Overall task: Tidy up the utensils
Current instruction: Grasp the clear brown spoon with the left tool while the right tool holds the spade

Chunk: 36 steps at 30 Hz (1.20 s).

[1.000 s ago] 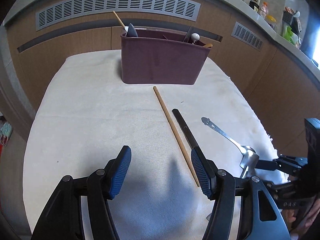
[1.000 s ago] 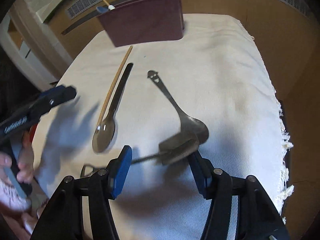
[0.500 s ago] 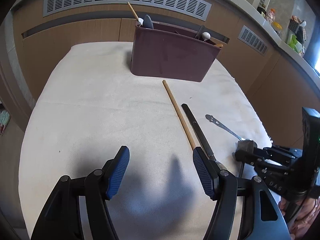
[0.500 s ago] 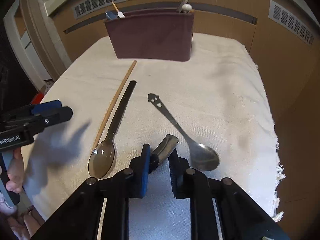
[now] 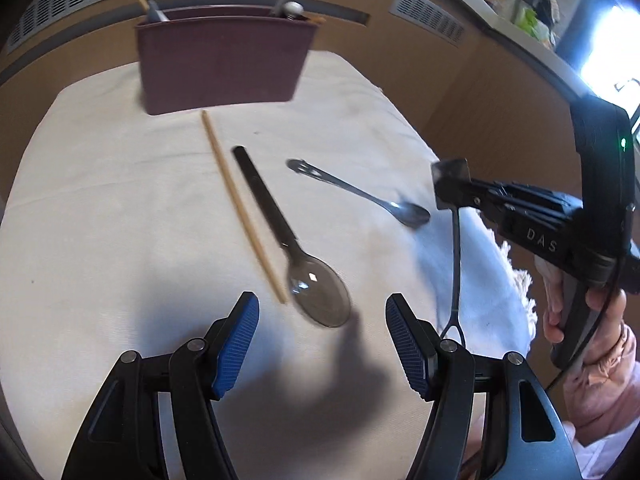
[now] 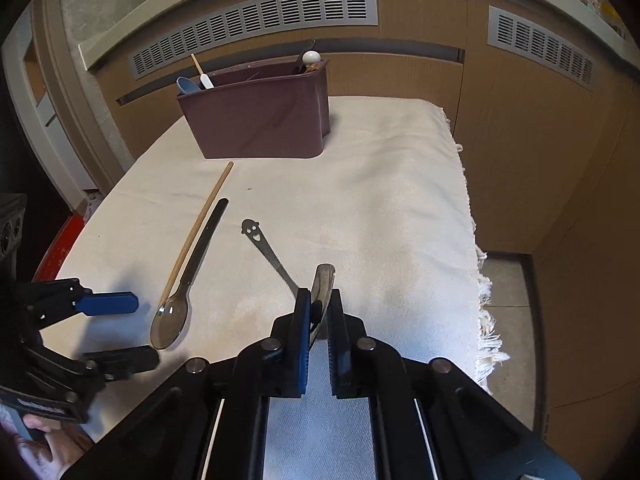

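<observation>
**Right gripper lifts a metal utensil above the cloth**

The right gripper (image 6: 319, 312) has its fingers closed on a metal utensil (image 6: 323, 286), gripping it near its broad, flat end. In the left wrist view that utensil (image 5: 456, 248) hangs down from the gripper (image 5: 450, 190), its thin handle ending in a loop just above the cloth (image 5: 100, 220); whether the loop touches the cloth cannot be told.

The left gripper (image 5: 322, 344) hovers low over the near part of the cloth with its fingers wide apart, holding nothing.

Three utensils lie on the cloth. A wooden stick (image 5: 240, 204) and a dark spoon (image 5: 288, 240) lie side by side, close together, the spoon's clear bowl toward the left gripper. To their right, apart from them, lies a steel spoon (image 5: 356, 192) with a smiley face cut into its handle end (image 6: 251, 229).

At the far end of the cloth stands a maroon caddy (image 6: 260, 116). Several utensils stick up out of it: a wooden handle and a blue piece at its left end, a white knob at its right end.
</observation>
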Motion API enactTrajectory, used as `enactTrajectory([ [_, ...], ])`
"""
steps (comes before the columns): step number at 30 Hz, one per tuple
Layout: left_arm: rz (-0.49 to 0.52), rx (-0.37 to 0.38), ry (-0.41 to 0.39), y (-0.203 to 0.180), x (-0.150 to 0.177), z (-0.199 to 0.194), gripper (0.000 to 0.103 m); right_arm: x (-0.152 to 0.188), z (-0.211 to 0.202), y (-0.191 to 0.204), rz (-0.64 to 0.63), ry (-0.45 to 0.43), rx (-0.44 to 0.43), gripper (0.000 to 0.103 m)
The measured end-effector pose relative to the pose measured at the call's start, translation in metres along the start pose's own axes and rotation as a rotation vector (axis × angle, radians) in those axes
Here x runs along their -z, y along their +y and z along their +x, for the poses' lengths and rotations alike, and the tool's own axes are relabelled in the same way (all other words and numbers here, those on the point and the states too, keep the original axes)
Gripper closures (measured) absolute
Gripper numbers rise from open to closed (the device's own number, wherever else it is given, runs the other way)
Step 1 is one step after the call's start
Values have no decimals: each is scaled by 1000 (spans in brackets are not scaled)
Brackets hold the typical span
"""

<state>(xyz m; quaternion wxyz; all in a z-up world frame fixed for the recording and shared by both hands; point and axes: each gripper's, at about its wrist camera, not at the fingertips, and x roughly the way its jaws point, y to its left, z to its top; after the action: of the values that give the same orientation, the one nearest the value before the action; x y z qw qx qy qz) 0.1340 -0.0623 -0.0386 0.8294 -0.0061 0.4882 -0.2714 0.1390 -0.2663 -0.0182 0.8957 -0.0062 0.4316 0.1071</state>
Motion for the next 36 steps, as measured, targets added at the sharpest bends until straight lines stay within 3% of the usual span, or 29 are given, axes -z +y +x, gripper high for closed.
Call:
enactTrajectory([
  [5, 48, -128, 23, -21, 0, 20, 38, 5, 0, -4, 24, -14, -14, 97],
  [7, 58, -164, 27, -21, 0, 25, 55, 6, -1, -2, 22, -21, -17, 97],
  [9, 54, -185, 23, -19, -1, 27, 65, 7, -3, 0, 8, -31, -11, 97],
  [13, 52, -181, -23, -14, -1, 16, 65, 6, -6, 4, -6, -42, -21, 97],
  [21, 70, -194, -191, -6, -8, -32, 68, -4, -19, 20, -58, -84, -39, 97],
  [24, 53, -201, -243, 6, -10, -50, 70, -3, -12, 25, -91, -39, -35, 96],
  [26, 36, -221, -256, 12, -12, -56, 71, 3, -2, 25, -94, 6, -7, 91],
  [30, -3, -273, -264, 31, -8, -63, 72, 18, 18, 10, 11, 80, 24, 58],
  [36, -63, -280, -218, 63, 4, -56, 72, 17, 34, 9, 81, 84, 73, 54],
])
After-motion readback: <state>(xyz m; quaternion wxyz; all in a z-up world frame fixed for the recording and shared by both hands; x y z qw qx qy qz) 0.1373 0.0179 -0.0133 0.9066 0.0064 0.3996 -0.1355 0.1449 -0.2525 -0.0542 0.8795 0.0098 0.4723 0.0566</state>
